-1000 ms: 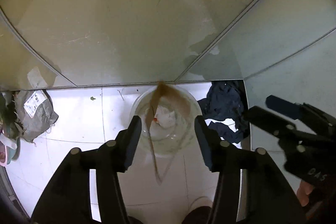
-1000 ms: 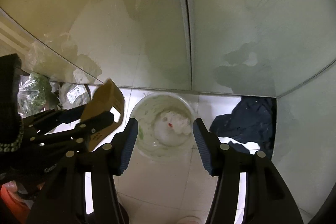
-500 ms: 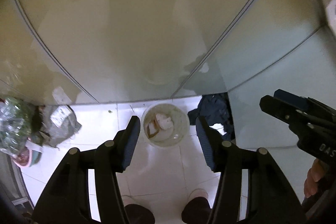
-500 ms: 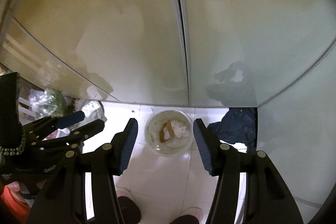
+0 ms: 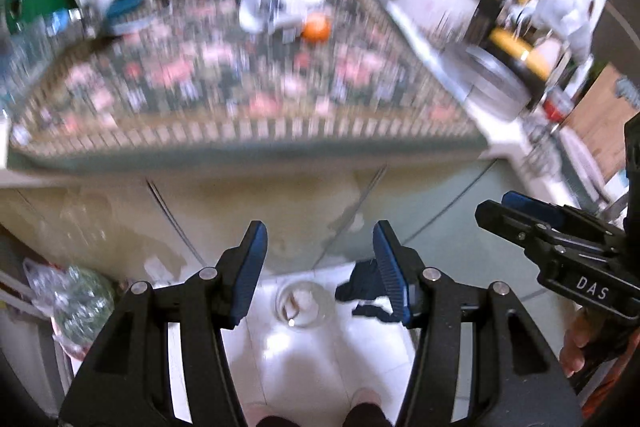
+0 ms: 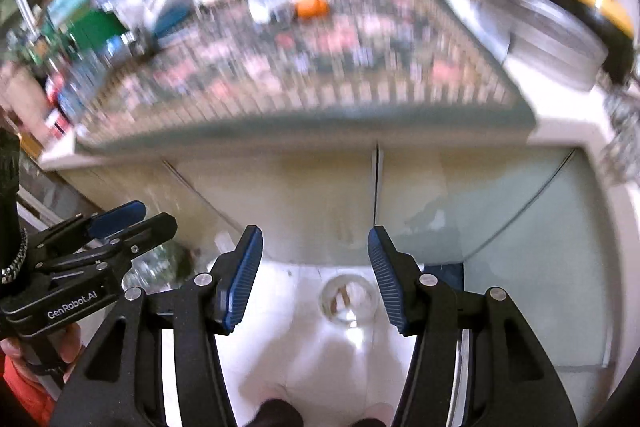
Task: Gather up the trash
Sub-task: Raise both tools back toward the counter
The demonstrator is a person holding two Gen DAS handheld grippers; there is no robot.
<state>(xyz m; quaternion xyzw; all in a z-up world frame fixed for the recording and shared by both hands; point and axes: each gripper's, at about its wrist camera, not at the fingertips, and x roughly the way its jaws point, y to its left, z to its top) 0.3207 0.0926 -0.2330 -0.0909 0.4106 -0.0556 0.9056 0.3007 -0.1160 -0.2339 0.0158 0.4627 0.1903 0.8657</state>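
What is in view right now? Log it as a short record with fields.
left gripper: open, nothing between the fingers
right gripper: open, nothing between the fingers
trash bin: clear, on the white floor by the cabinet, brown scrap and white paper inside
dark cloth: on the floor to the right of the bin
counter: patterned mat on top, blurred
orange object: on the mat

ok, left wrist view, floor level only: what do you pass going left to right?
Crumpled plastic bags → clear trash bin with scraps inside → dark blue cloth → right claw at the frame's right edge.
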